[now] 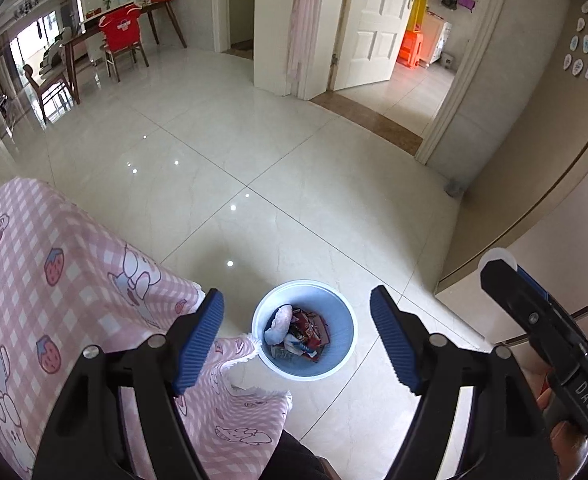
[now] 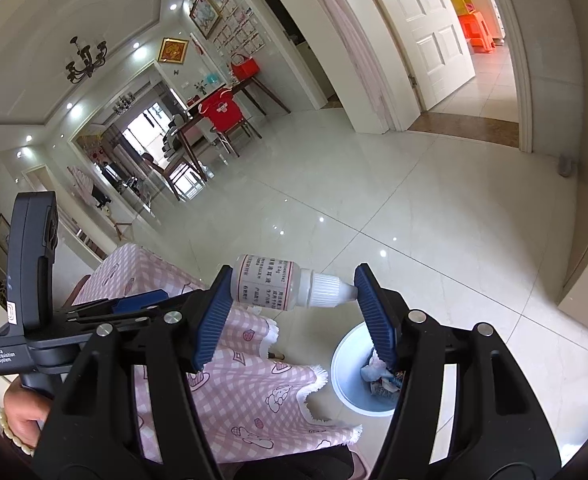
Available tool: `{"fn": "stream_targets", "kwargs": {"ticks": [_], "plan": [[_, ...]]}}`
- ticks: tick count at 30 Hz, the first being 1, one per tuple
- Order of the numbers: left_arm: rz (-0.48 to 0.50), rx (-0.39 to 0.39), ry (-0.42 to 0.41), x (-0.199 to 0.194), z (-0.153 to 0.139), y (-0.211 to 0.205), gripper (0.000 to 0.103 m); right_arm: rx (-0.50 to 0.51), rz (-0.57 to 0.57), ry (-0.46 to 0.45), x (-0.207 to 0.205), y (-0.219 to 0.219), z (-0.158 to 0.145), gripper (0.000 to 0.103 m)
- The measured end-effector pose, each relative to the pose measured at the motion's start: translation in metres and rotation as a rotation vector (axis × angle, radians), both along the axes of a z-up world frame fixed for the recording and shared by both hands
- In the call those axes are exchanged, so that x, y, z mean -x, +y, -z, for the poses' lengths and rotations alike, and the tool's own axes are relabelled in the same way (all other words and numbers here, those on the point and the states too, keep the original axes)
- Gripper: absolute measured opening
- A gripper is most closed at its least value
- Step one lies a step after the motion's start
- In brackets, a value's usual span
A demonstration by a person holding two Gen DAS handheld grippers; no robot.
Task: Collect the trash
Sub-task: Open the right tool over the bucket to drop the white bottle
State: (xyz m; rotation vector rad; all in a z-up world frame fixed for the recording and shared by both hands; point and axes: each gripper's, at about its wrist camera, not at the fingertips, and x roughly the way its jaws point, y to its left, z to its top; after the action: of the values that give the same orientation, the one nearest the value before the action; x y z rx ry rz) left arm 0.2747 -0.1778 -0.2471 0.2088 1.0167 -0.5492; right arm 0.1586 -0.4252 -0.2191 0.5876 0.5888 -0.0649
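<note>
A light blue trash bin (image 1: 336,354) stands on the floor by the table corner, holding wrappers and a crumpled tissue. It also shows in the right wrist view (image 2: 346,364). My left gripper (image 1: 297,342) is open and empty, high above the bin. My right gripper (image 2: 291,312) is shut on a small white dropper bottle (image 2: 281,283), held sideways end to end between the pads, up and left of the bin. The right gripper's body also shows at the right of the left wrist view (image 1: 546,336).
A table with a pink checked cartoon cloth (image 1: 53,280) is at the left, its corner hanging by the bin. Glossy tiled floor (image 1: 294,160) stretches ahead. A beige wall and cabinet (image 1: 534,184) stand to the right. A doorway (image 1: 410,80) and dining chairs (image 1: 121,40) are far off.
</note>
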Motion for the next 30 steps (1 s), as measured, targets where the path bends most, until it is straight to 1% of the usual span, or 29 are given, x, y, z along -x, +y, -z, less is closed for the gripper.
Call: {"fn": "stream_targets", "kwargs": {"ticks": [6,17,18,19,21,26,30], "plan": [[-0.039,0.008,-0.007,-0.005,-0.002,0.011,0.075,0.007,-0.019,0.003,-0.009,0.006,-0.001,0.061],[-0.094,0.027,-0.044,-0.016,-0.019,0.032,0.078,0.022,-0.042,-0.005,-0.025,0.012,-0.001,0.061],[-0.096,0.031,-0.046,-0.017,-0.02,0.034,0.078,0.025,-0.042,-0.01,-0.027,0.013,-0.002,0.062],[-0.1,0.032,-0.048,-0.017,-0.021,0.036,0.078,0.027,-0.041,-0.01,-0.029,0.013,0.0,0.068],[-0.11,0.032,-0.052,-0.018,-0.022,0.04,0.08,0.031,-0.032,-0.014,-0.031,0.013,0.0,0.073],[-0.138,0.028,-0.081,-0.015,-0.035,0.055,0.081,0.03,-0.041,-0.02,-0.028,0.017,-0.003,0.073],[-0.171,0.046,-0.133,-0.004,-0.057,0.07,0.083,0.037,-0.064,-0.029,-0.019,0.024,-0.013,0.073]]}}
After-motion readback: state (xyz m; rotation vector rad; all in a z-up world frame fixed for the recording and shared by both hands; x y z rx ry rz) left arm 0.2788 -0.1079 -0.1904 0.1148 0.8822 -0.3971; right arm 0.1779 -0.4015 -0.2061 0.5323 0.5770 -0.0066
